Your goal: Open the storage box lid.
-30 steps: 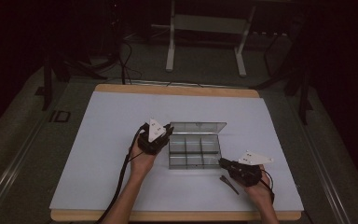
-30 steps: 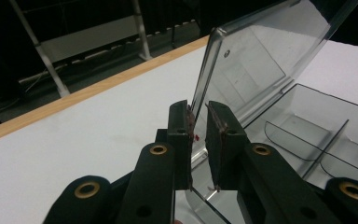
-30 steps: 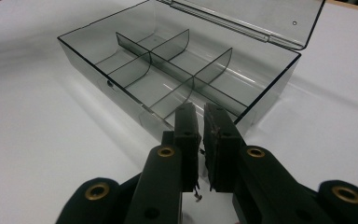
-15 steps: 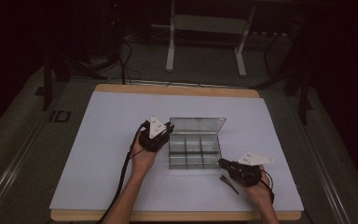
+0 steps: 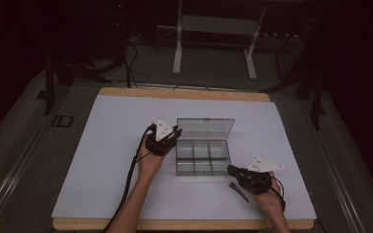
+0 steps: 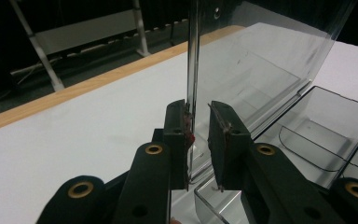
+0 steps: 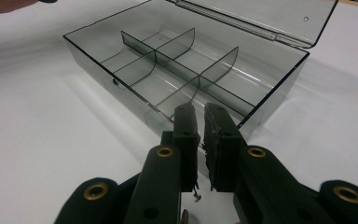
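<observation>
The compartment box [image 5: 202, 158] lies mid-tabletop [image 5: 102, 160] with its lid [image 6: 261, 60] already raised. The left tongs [image 6: 197, 140], just opening, straddle the lid's edge unpressed. The right tongs [image 7: 200, 140], near the box's front corner, are nearly closed, empty.

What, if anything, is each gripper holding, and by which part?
Nothing is gripped. The left gripper straddles the box lid's side edge, jaws just opening, one pad touching. The right gripper is nearly shut and empty, in front of the box.
</observation>
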Available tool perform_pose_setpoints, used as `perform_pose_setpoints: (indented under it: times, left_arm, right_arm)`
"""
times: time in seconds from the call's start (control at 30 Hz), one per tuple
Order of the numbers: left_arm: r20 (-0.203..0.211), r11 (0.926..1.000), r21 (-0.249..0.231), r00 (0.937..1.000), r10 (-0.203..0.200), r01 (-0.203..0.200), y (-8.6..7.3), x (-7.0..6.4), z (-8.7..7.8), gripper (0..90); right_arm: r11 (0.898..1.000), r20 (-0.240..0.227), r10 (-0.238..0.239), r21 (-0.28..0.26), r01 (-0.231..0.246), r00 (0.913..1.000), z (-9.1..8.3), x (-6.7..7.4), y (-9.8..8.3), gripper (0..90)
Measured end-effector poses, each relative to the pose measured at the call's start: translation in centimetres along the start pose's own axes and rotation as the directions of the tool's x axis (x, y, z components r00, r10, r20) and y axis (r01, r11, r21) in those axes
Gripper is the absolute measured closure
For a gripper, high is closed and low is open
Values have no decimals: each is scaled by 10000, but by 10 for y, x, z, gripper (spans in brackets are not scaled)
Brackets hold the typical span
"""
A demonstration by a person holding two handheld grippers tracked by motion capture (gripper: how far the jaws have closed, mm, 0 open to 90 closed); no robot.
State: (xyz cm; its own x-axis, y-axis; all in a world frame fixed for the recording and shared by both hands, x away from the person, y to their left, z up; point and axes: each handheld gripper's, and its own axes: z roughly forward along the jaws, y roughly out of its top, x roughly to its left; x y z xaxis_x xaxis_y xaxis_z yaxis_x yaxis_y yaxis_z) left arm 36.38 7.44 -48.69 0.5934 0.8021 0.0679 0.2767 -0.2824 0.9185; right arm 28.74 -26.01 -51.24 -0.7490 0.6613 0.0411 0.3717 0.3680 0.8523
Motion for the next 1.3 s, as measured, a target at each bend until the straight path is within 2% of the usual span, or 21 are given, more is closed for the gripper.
perform_pose_setpoints:
  times: [0.47, 0.93, 1.07, 1.3]
  left_arm:
    - [169, 9997, 106, 9996, -244, 242, -4, 4, 8, 755]
    - [44, 9991, 249, 9994, -334, 333, -6, 6, 16, 743]
    - [53, 9981, 308, 9985, -543, 541, -7, 9, 20, 741]
    - [97, 9973, 424, 9981, -607, 602, -8, 10, 23, 738]
  right_arm:
    - [10000, -11, 26, 2, -26, 10000, 0, 0, 0, 836]
    - [10000, -23, 37, 2, -37, 10000, 0, 0, 0, 837]
    - [10000, -29, 41, 2, -41, 10000, 0, 0, 0, 838]
    - [10000, -32, 45, 1, -45, 10000, 0, 0, 0, 838]
